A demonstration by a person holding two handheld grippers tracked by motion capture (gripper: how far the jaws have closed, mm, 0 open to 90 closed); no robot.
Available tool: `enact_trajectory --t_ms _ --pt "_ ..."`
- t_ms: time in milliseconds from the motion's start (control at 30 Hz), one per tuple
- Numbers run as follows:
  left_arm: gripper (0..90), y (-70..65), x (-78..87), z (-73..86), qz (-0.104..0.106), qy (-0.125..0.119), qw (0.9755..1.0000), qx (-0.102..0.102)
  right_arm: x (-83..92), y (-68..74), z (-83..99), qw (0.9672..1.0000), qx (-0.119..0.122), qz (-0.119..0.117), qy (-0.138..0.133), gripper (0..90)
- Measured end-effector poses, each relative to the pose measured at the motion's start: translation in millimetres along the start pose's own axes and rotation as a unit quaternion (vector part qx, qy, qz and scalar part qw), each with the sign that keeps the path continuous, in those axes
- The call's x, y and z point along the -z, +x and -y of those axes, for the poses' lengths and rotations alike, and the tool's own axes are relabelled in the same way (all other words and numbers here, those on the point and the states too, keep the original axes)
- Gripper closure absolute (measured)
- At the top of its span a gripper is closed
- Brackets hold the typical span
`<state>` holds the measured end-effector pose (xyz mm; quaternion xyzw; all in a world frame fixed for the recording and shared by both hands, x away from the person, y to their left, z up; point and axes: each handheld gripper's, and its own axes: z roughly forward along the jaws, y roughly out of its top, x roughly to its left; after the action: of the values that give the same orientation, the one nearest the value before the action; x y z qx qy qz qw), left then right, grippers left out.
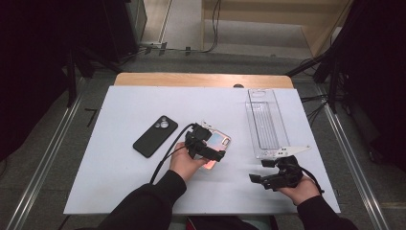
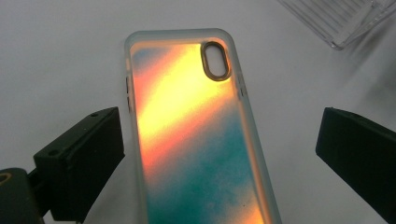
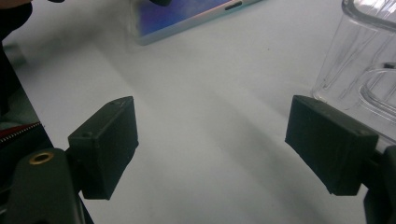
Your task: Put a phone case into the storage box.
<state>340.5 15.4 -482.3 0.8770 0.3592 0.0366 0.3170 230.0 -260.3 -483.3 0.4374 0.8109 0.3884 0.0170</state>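
An iridescent orange-and-teal phone case [image 2: 196, 140] lies flat on the white table cover, its oval camera cutout at the far end. My left gripper [image 2: 219, 154] hovers low over it, open, one jaw on each side of the case and neither pressing on it. From above, the left gripper [image 1: 214, 146] covers the near end of the case [image 1: 221, 140]. A black phone [image 1: 155, 135] lies face down to the left of the case. My right gripper [image 1: 261, 171] rests near the front right, open with nothing between its jaws [image 3: 210, 144].
A long clear plastic tray [image 1: 265, 122] lies at the right, running toward the far edge; its wall [image 3: 364, 65] stands close beside the right gripper's right jaw. A corner of the case [image 3: 187, 18] lies ahead of the right gripper. The white table cover [image 1: 119, 167] ends near the person's sleeves.
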Motion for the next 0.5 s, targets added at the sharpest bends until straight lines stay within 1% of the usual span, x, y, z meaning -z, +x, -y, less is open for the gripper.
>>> enact_trajectory --t_ms 67,233,333,400,500 --pt "1.2 1.1 -1.6 1.2 0.000 0.001 1.0000 0.004 0.0 0.0 -0.1 1.0000 0.000 0.000 0.000 15.2" --pt "1.2 1.2 -4.5 3.3 -0.006 0.004 1.0000 0.005 -0.6 0.0 0.2 1.0000 0.003 0.001 0.004 15.2" --pt "1.2 1.1 -6.7 4.7 -0.009 0.005 0.9999 0.004 -0.6 -0.1 0.2 1.0000 0.001 0.003 0.005 15.2" --pt "1.1 0.6 -9.3 5.9 -0.010 0.003 0.9999 0.009 -0.5 -0.4 0.3 1.0000 0.000 0.003 0.004 15.2" --pt "1.2 0.1 -12.0 7.1 -0.013 0.007 0.9999 0.008 -0.5 -0.2 0.3 1.0000 0.000 0.002 0.003 15.2"
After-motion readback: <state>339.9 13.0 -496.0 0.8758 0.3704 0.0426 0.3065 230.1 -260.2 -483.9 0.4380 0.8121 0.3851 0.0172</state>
